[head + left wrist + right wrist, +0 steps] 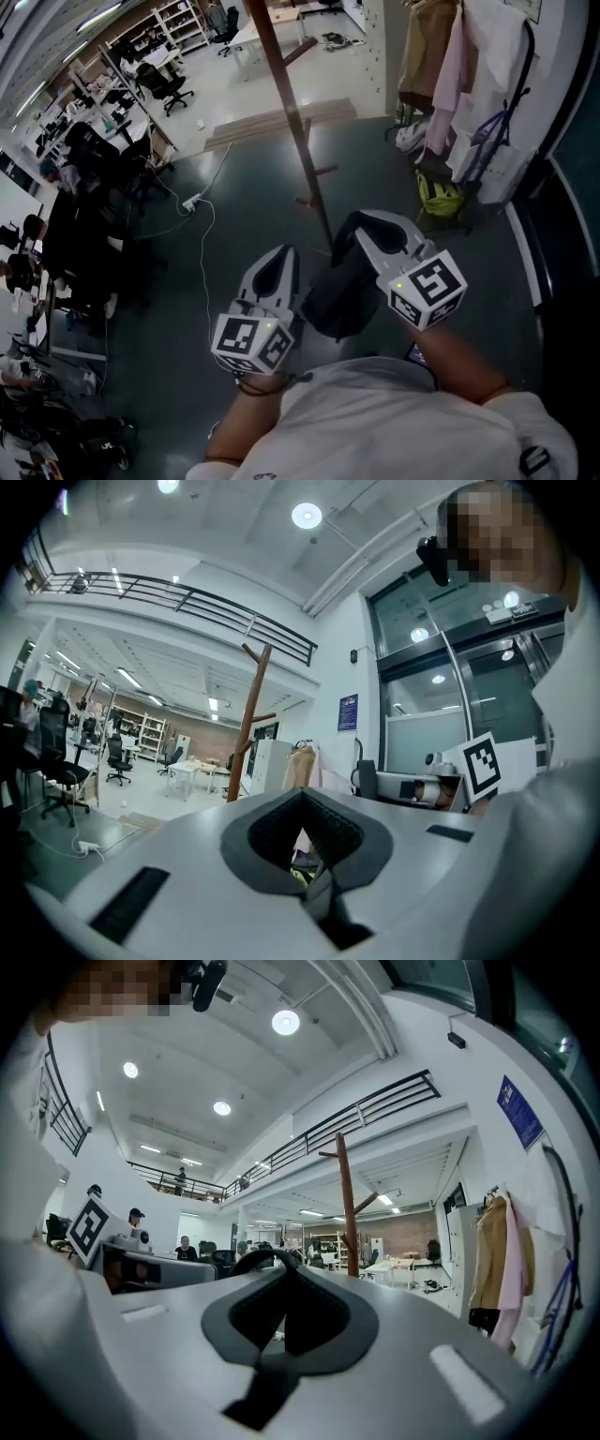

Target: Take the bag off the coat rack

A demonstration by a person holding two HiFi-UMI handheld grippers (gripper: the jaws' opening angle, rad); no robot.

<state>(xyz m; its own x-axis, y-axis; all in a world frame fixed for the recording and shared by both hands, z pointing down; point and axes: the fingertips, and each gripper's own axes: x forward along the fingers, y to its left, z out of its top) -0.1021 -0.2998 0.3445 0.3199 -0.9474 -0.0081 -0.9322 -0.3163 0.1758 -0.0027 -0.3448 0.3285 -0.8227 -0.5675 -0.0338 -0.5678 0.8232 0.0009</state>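
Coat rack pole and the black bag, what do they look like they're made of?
The coat rack looks like wood: a reddish-brown, matte pole with short pegs angling off it. The bag looks like black fabric, perhaps nylon or something similar. Its surface is dull and it slumps in soft folds, but it is too dark to make out any weave.

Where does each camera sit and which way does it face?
Head view: on the person's head, steeply down onto left gripper, right gripper, bag; forearms, shirt show.
Left gripper view: on that gripper, along its shut jaws toward the coat rack; shirt at right.
Right gripper view: likewise, along jaws shut on the bag's strap; shirt at left.
Shared: all three show the coat rack.
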